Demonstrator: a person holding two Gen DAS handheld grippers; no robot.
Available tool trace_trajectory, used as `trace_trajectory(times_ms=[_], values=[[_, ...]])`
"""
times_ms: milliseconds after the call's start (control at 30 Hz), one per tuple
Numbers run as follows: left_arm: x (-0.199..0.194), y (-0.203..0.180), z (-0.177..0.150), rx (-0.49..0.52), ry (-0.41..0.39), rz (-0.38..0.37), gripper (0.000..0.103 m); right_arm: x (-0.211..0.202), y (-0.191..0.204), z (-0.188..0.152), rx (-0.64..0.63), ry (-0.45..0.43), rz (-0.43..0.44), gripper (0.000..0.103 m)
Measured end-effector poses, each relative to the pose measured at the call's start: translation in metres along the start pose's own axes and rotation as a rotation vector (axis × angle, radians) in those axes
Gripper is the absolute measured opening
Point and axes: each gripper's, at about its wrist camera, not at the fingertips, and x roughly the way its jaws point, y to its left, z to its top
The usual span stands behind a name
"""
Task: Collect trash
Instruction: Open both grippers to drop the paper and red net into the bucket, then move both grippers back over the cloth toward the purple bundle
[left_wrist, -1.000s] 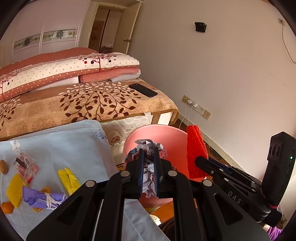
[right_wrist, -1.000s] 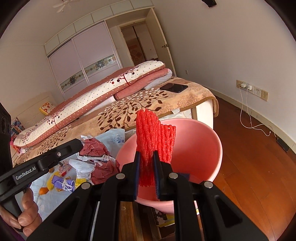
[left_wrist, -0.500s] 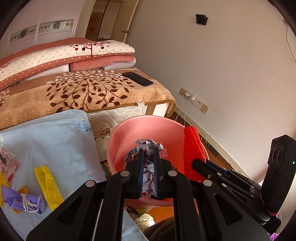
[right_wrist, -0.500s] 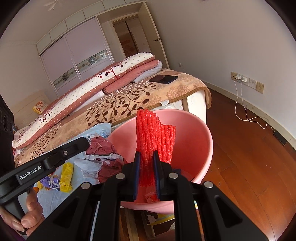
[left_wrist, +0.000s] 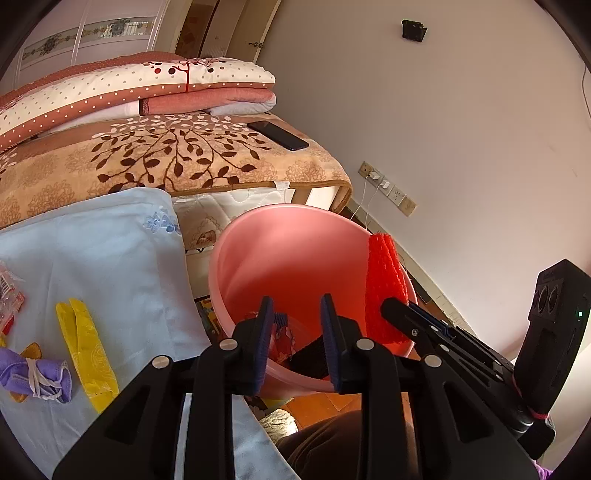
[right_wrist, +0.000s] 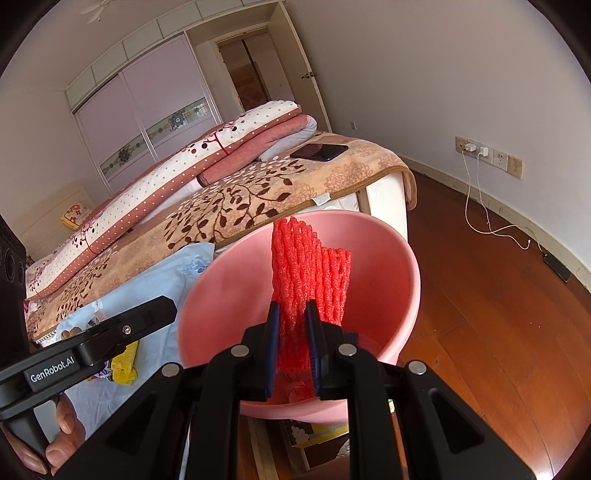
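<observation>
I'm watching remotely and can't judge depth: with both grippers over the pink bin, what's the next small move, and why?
Probably open the right gripper. It is clamped on the red foam net, which hangs over the mouth of the pink bin, so it should drop in. The left gripper is opening with nothing between its jaws.

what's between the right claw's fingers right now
The red foam net, pinched upright over the pink bin; the right wrist view shows it.

A bed with a leaf-patterned blanket fills the upper left of the left wrist view. Folded quilts are stacked on it. A black phone lies near its right edge. Wall sockets with a white cable sit at right.
</observation>
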Motion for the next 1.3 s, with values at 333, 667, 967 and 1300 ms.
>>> trace_trajectory(times_ms=[333, 667, 967, 1300], values=[[-0.013, -0.003, -0.005, 0.018, -0.012, 0.011, 0.026, -0.01, 0.004, -0.002, -0.008, -0.015, -0.026, 0.034], [-0.037, -0.005, -0.014, 0.032, -0.041, 0.046, 0.026, -0.035, 0.022, -0.012, -0.02, -0.03, 0.007, 0.039], [-0.063, 0.008, -0.03, 0.024, -0.055, 0.105, 0.026, -0.048, 0.056, -0.035, -0.072, 0.002, 0.051, 0.04], [-0.097, 0.035, -0.052, 0.015, -0.097, 0.2, 0.026, -0.051, 0.098, -0.073, -0.125, 0.048, 0.084, 0.04]])
